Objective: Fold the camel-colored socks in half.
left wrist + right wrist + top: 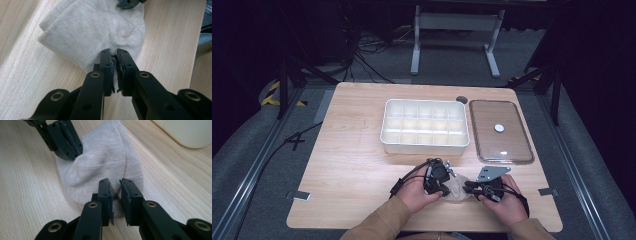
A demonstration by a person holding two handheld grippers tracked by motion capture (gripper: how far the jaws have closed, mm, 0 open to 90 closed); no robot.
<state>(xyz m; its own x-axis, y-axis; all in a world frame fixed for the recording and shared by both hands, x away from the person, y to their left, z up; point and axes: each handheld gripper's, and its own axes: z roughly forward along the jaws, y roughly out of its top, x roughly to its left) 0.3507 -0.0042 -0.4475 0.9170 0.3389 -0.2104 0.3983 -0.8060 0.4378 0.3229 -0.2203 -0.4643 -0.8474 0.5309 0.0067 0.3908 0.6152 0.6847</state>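
Sock edge vanishes between both pinching grippers — left gripper clamped tight; right gripper gripping a fold.

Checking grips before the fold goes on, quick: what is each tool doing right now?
Left tool: closed, pinching an edge of the beige cloth.
Right tool: jaws nearly closed on a fold of the cloth, gripping it.

A: What blocks the way ahead of the hands?
B: The divided tray and, to its right, the clear lid.
A: Free room?
B: Bare table left of them
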